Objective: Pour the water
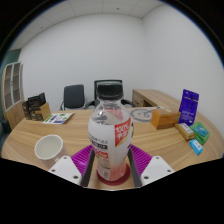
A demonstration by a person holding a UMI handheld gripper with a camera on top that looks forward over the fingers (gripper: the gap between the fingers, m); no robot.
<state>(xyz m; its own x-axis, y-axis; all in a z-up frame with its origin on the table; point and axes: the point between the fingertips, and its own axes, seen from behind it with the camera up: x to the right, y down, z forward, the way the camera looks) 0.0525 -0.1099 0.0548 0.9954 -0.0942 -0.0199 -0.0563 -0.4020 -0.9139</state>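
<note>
Gripping an upright, capped bottle (110, 140) between its pink pads, the hand-held gripper (110, 168) holds it above the counter (165, 140); the paper cup (49, 149) beside it awaits water, pouring apparently not yet begun.

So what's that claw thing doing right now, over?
Gripper shut on bottle, upright, cap on. Paper cup beside left finger, on table. Nothing between them.

Ahead: bottle (110, 136) blocks between the fingers.
Left: cup (49, 149) stands near.
Right: bare table (165, 135), boxes (188, 130) beyond.
</note>
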